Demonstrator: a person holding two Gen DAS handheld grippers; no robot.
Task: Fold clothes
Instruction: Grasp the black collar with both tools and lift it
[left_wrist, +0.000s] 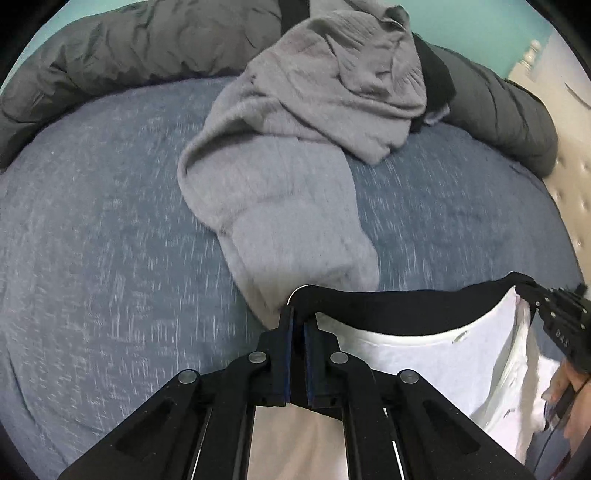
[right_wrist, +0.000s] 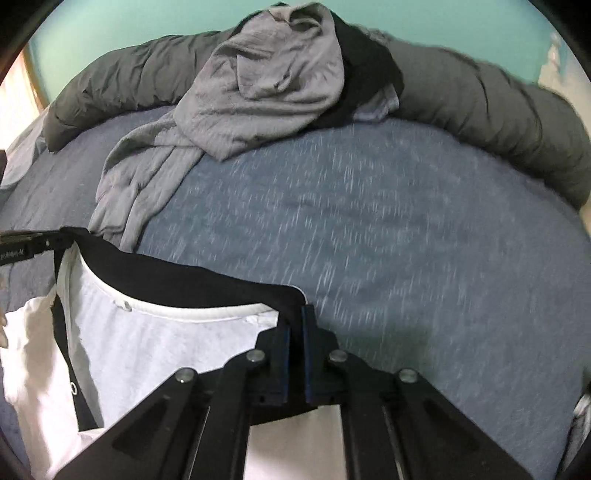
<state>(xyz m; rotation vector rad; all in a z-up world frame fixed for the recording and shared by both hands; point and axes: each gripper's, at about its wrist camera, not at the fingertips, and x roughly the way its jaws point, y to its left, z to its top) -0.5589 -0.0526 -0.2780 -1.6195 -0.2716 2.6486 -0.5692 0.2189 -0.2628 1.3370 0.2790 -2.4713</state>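
Both grippers, left gripper (left_wrist: 299, 325) and right gripper (right_wrist: 295, 325), were clamped on the black waistband (left_wrist: 406, 299) of the white shorts (left_wrist: 443, 362), which hung soft and light, probably best gripped at that firmer band.

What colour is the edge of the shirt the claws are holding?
Black, on a white shirt; the band shows best in the right wrist view.

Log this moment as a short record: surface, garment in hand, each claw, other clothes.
surface: blue bedsheet
held garment: white garment with black band, stretched between both claws
left claw: shut on the band's left end
right claw: shut on the band's right end
other clothes: grey garment heaped further back, partly over a dark grey duvet
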